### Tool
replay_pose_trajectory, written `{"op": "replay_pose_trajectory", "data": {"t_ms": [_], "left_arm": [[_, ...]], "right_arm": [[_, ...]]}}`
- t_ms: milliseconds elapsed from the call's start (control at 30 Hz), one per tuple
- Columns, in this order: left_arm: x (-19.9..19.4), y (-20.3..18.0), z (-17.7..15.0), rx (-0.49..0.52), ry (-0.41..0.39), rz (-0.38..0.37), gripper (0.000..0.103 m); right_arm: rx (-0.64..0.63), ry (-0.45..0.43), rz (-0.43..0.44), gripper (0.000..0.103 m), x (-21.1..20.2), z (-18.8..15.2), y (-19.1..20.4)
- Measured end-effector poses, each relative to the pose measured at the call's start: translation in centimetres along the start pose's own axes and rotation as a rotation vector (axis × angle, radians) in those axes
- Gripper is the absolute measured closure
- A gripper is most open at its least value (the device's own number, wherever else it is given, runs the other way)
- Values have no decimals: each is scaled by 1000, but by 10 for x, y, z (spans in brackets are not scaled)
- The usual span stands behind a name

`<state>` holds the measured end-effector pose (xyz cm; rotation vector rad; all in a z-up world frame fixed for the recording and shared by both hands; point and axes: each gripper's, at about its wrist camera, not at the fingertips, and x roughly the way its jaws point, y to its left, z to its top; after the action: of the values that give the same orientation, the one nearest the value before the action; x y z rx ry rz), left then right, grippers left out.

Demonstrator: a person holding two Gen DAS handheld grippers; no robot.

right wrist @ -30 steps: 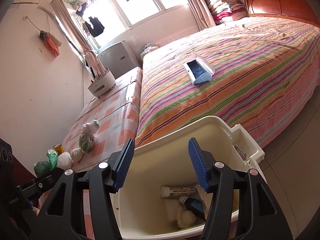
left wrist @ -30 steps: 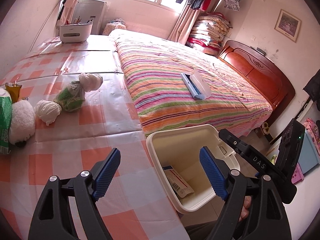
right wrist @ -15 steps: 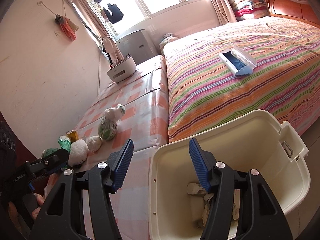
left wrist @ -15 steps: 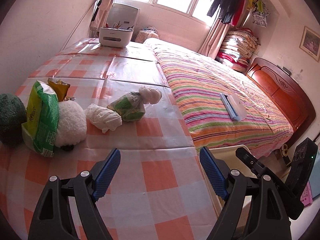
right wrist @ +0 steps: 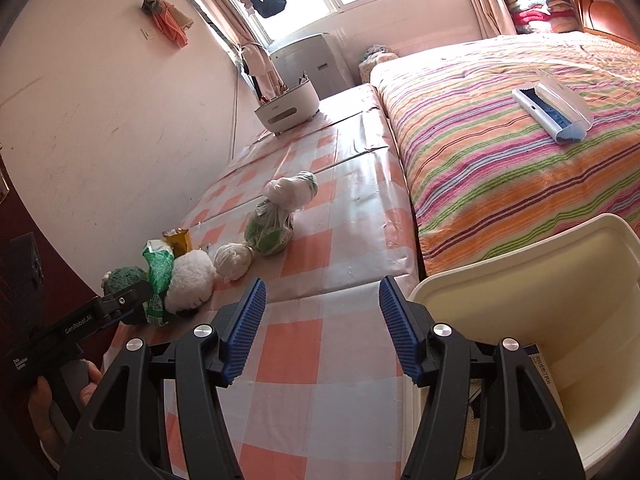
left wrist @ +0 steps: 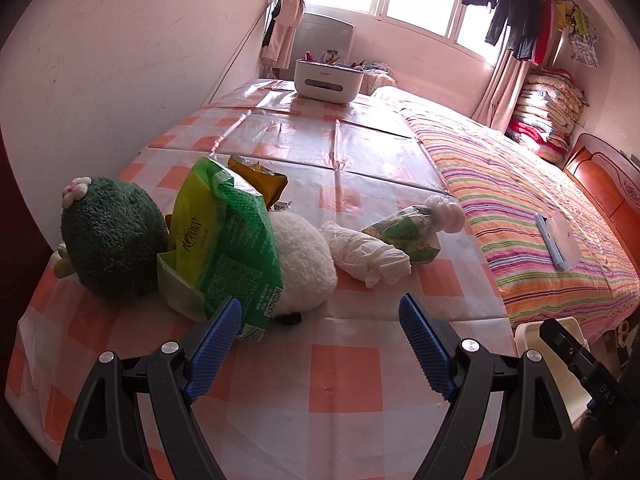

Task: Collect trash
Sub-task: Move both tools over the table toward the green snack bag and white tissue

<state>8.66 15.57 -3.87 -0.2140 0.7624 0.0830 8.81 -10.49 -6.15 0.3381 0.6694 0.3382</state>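
Trash lies on the checked tablecloth (left wrist: 340, 380): a green packet (left wrist: 224, 248) leaning on plush toys, a yellow wrapper (left wrist: 260, 180), a crumpled white tissue wad (left wrist: 368, 254), a green-and-white bagged bundle (left wrist: 416, 228). My left gripper (left wrist: 320, 344) is open and empty, just short of the packet and the white plush. My right gripper (right wrist: 322, 324) also stands open with nothing between its fingers, over the table edge beside the cream bin (right wrist: 560, 272). The tissue wad (right wrist: 234, 260) and bundle (right wrist: 272, 228) lie ahead of it, to the left. The bin (left wrist: 532, 332) holds some trash.
A green plush (left wrist: 112, 236) and a white plush (left wrist: 304, 264) sit among the trash. A white organiser box (left wrist: 326, 82) stands at the table's far end. The striped bed (right wrist: 500, 140) adjoins the table, with a blue-and-white case (right wrist: 552, 112) on it. A wall runs along the left.
Both grippers have swung left, away from the bin and toward the trash on the table. The bin has slid to the right edge of both views. Both stay open and empty.
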Motion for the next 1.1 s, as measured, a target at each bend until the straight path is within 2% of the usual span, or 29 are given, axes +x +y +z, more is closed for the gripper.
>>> {"op": "replay_pose_trajectory", "data": {"t_ms": [267,467,567,767,933,1100], "left_arm": [[20,23,10,-7,59,31,24],[29,41,15,-37,85,41,24],[34,49,17,-48,99,58,24],[43,52,14,-31,125,72,24],[46,51,13,-10,134,75,24],[50,50,9,10,148,74,24]], "right_arm": [[-45,23,37,44,23,9,24],[-170,41,100,44,46,22,61],[-215,79,132,44,62,23,77],[-343,123,169,44,92,31,111],[-464,196,153,45,129,36,131],[-565,259,81,49,160,31,141]]}}
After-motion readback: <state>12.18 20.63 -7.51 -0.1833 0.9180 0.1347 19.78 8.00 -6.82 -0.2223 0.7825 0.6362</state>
